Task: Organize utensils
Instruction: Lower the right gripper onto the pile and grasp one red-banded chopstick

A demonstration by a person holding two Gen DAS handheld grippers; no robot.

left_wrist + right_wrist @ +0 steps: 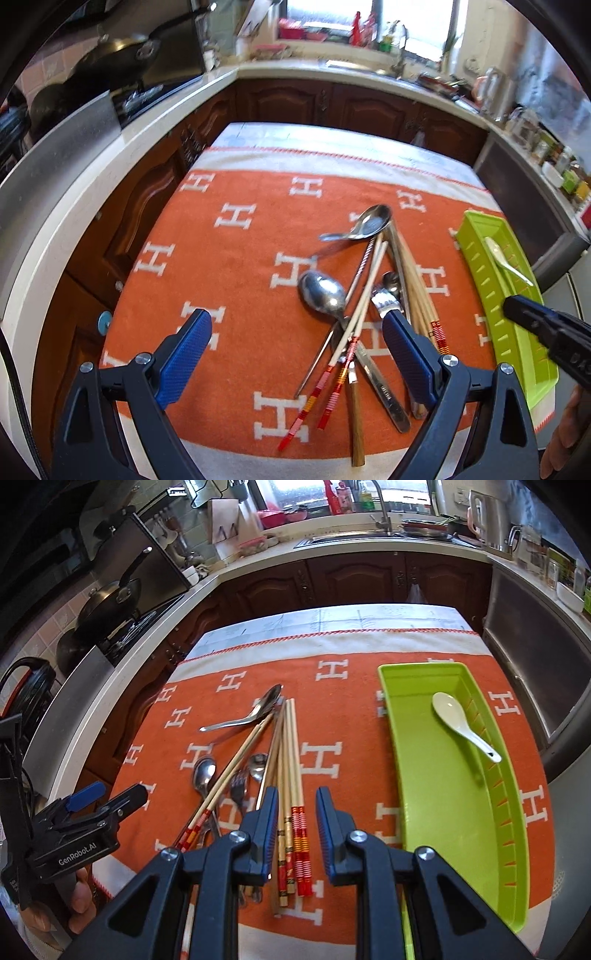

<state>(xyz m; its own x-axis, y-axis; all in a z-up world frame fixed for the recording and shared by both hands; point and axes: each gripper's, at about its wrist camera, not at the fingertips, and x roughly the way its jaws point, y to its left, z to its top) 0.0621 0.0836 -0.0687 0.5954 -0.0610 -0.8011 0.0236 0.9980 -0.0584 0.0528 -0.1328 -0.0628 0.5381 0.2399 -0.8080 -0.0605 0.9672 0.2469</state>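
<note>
The left gripper (295,350) stands wide open and empty above the orange cloth (236,258), the utensil pile (354,302) of spoons, a fork and chopsticks lying toward its three o'clock. The right gripper (297,825) is partly open, apparently gripping nothing, over the chopstick ends (295,834). At its two o'clock the green tray (436,812) holds a white spoon (461,722).

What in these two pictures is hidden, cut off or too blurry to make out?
- Chopsticks: right wrist view, painted ends partly hidden behind the right gripper.
- Fork: left wrist view, handle covered by a left gripper finger and the crossing chopsticks.
- Green tray: left wrist view, near end cut off by the right gripper's tip.
- Windowsill bottles: left wrist view, too blurred to read.
- Wooden handle: its head lies buried under the pile.
</note>
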